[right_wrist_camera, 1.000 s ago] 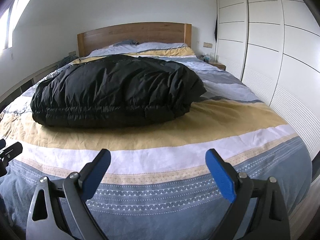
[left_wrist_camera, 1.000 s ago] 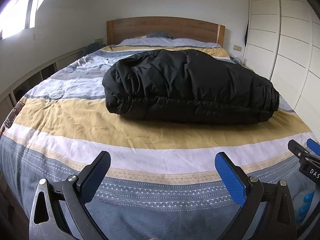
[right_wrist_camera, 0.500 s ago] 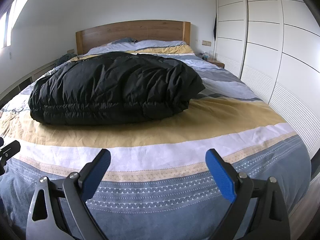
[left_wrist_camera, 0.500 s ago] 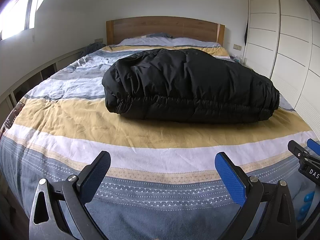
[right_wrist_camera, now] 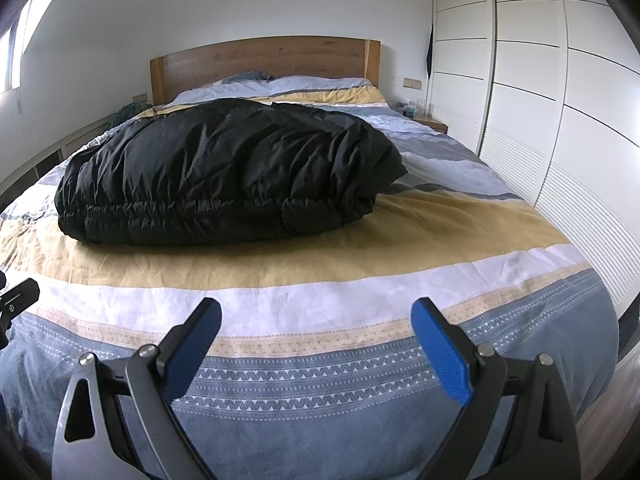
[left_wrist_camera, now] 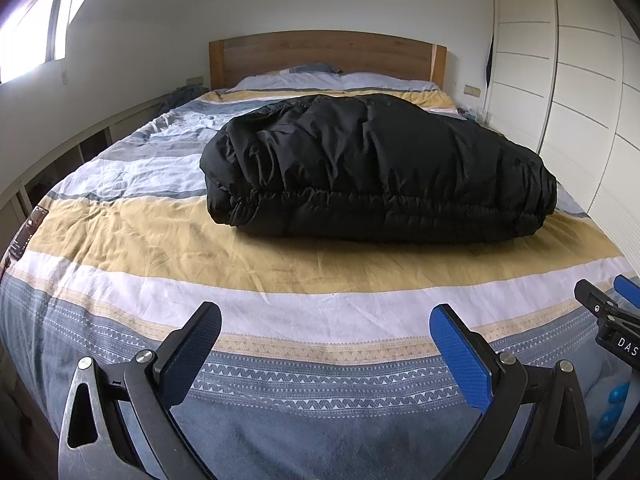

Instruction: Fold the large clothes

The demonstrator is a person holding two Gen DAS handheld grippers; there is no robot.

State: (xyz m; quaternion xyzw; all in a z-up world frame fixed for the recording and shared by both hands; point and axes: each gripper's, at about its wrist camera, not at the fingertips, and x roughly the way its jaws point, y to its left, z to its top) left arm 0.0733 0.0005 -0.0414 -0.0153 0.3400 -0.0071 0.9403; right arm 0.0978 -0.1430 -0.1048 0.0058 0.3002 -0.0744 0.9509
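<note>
A black puffy jacket [left_wrist_camera: 376, 168] lies folded in a thick bundle across the middle of the bed; it also shows in the right wrist view [right_wrist_camera: 224, 172]. My left gripper [left_wrist_camera: 326, 344] is open and empty above the foot of the bed, well short of the jacket. My right gripper [right_wrist_camera: 316, 336] is open and empty too, at the same distance, to the right of the left one. The right gripper's tip shows at the right edge of the left wrist view [left_wrist_camera: 608, 312].
The bed has a striped duvet [left_wrist_camera: 280, 256] in yellow, white and grey-blue, and a wooden headboard [left_wrist_camera: 324, 54]. White wardrobe doors [right_wrist_camera: 540, 100] run along the right side. A low shelf [left_wrist_camera: 60, 156] runs along the left wall. A nightstand [right_wrist_camera: 430, 122] stands by the headboard.
Both views have shifted slightly; the jacket sits a little higher in the right wrist view. The jacket itself has not moved and both grippers stay open.
</note>
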